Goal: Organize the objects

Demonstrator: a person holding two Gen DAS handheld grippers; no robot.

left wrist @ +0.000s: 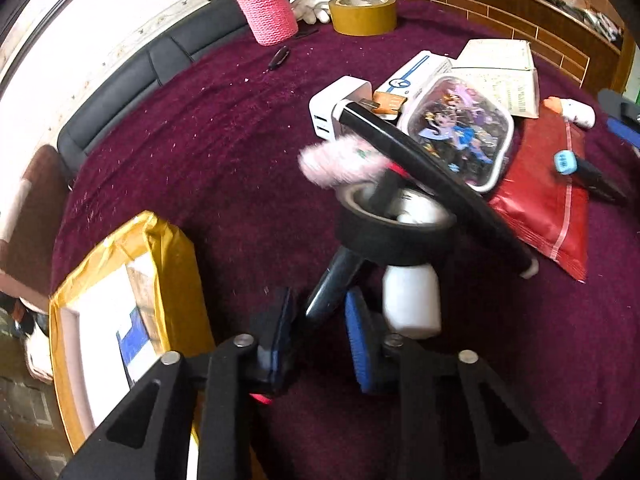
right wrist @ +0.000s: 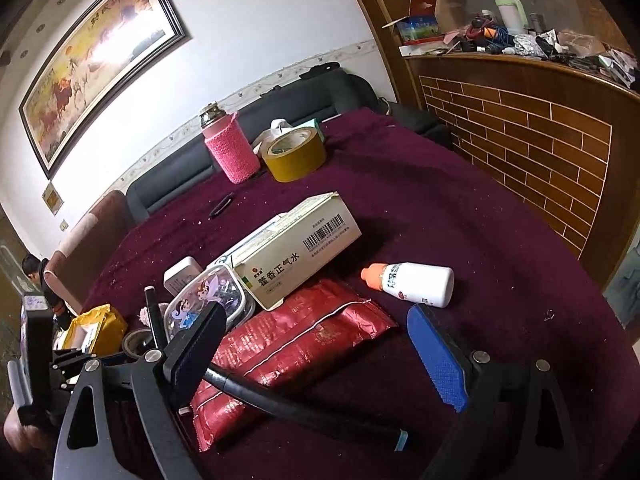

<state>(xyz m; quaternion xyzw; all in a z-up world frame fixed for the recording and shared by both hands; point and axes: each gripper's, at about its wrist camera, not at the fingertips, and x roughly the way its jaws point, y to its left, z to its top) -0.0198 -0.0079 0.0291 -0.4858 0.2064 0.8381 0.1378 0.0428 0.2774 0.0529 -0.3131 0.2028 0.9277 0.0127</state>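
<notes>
In the left wrist view my left gripper (left wrist: pixel 320 312) is shut on a dark glossy handle (left wrist: pixel 332 284) that runs up through a black tape roll (left wrist: pixel 396 236). A white bottle (left wrist: pixel 410 300) and a pink fluffy item (left wrist: pixel 340 160) sit against the roll. A long black stick (left wrist: pixel 432 176) lies across the pile. In the right wrist view my right gripper (right wrist: pixel 320 356) is open and empty above a red foil packet (right wrist: pixel 296 344). A white bottle with an orange cap (right wrist: pixel 412 282) lies beyond the right finger. A black pen with a blue end (right wrist: pixel 304 412) lies under the gripper.
On the maroon tablecloth (right wrist: pixel 440 208) lie a medicine box (right wrist: pixel 296 252), a cartoon-lid case (right wrist: pixel 204 304), a white charger (left wrist: pixel 336 108), a yellow tape roll (right wrist: pixel 294 154), a pink-sleeved flask (right wrist: pixel 230 148) and a small black pen (right wrist: pixel 221 205). A yellow-taped parcel (left wrist: pixel 120 312) lies at the left.
</notes>
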